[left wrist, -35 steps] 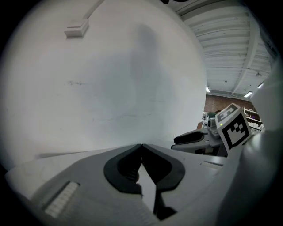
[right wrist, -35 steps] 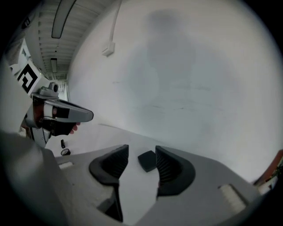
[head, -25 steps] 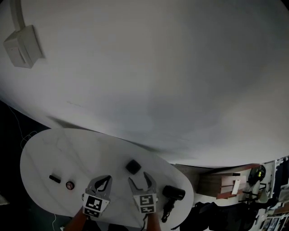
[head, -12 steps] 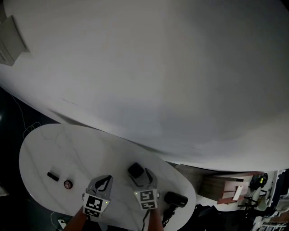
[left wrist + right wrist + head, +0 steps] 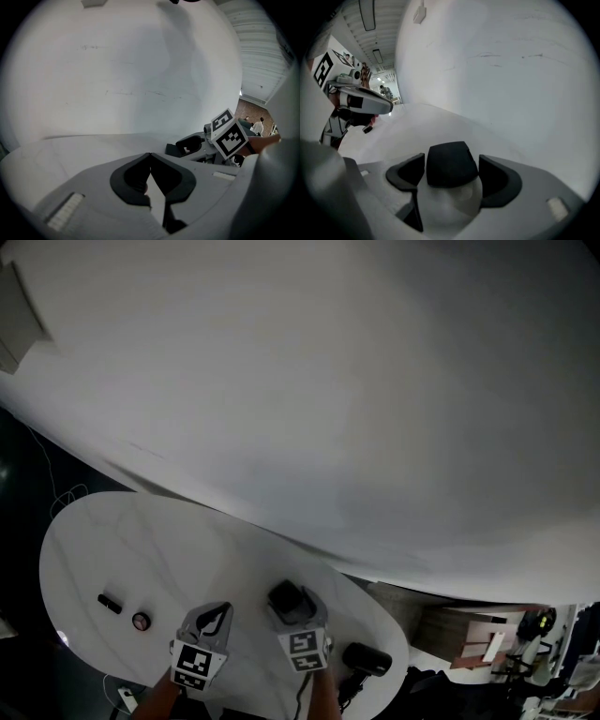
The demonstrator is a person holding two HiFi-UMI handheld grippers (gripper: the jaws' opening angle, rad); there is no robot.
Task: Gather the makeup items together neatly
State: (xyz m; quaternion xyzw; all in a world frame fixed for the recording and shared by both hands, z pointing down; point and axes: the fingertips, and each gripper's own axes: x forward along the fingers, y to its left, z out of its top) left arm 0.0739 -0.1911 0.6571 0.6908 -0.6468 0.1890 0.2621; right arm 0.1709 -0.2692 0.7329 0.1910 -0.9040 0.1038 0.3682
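Head view: a white oval surface (image 5: 112, 540) is seen from above, set against a large pale wall (image 5: 356, 409). Near the middle of the surface, towards its far edge, a black square case (image 5: 283, 595) is lying, and it is framed by the right claw (image 5: 291, 606). In the right gripper view the jaws are spread wide, having just been opening, with the case sitting between them. A narrow gap is left on each side, so the case is released rather than gripped. The left claw (image 5: 222, 608) is held just beside the right one, on its left, above bare surface. In the left gripper view its two dark pads are seen pressed together at the tips, clenched on nothing. Well apart from the case, towards the left end of the surface, a small black tube (image 5: 110, 604) and a small round item (image 5: 141, 621) with a reddish centre are lying near each other without touching. At the right end of the surface a black tool (image 5: 366, 659) shaped like a hair dryer is resting by the edge. What kind of makeup each small piece is cannot be told from these views.
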